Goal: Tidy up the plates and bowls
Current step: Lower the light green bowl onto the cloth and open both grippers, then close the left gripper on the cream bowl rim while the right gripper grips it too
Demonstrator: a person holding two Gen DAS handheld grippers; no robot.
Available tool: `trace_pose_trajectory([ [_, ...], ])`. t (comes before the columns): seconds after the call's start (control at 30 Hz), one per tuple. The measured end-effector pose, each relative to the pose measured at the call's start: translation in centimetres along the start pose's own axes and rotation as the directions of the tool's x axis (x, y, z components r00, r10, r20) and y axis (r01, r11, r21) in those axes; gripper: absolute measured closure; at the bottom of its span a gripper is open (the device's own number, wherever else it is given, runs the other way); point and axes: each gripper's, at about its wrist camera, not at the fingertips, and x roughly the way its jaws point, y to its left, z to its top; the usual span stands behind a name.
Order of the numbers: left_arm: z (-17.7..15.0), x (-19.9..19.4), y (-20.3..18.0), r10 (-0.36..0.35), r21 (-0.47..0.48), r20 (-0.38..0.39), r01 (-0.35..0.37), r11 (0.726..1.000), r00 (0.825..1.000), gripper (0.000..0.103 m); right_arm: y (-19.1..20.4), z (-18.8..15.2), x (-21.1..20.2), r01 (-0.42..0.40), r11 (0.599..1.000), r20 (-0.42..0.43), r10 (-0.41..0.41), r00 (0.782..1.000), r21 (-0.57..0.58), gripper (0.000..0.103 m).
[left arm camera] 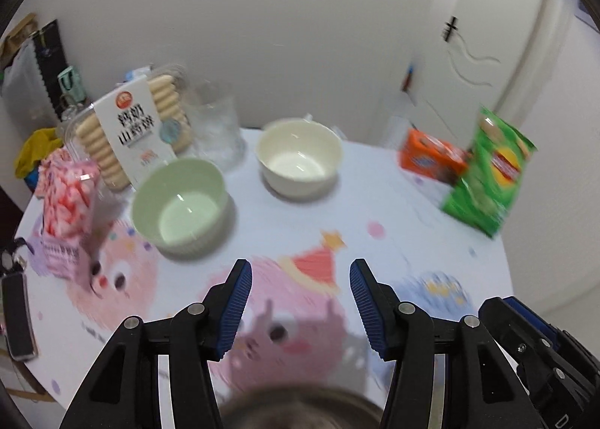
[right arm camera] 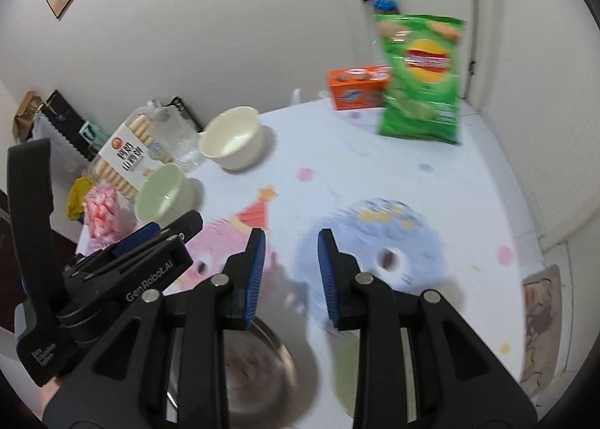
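Left wrist view: left gripper point(left arm camera: 300, 303) and right gripper point(right arm camera: 291, 271) both agape, empty. Green bowl point(left arm camera: 180, 206) and cream bowl point(left arm camera: 298, 155) sit apart, unstacked; metal bowl point(right arm camera: 258, 372) near edge. Stacking probably all left.

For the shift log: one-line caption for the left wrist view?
Open left gripper above the cartoon tablecloth, green bowl and cream bowl ahead.
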Motion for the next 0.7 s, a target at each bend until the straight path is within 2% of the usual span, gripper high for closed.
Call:
trace_pose_trajectory([
  [0.13,2.7,2.5,1.7,0.019,-0.032,-0.014,-0.019,0.999,1.0,0.047,2.2,2.7,3.7,-0.028,1.0,-0.028,0.028,0.999,-0.013,0.072],
  [0.4,7.1,8.5,3.7,0.032,-0.091,-0.053,-0.037,0.995,0.998,0.047,3.9,8.1,11.0,-0.038,0.999,-0.081,0.036,0.996,-0.021,0.072],
  [0.7,8.7,13.1,4.0,0.045,-0.113,-0.095,-0.055,0.992,0.994,0.048,3.4,11.2,17.3,-0.031,1.0,-0.14,0.03,0.99,-0.004,0.072],
])
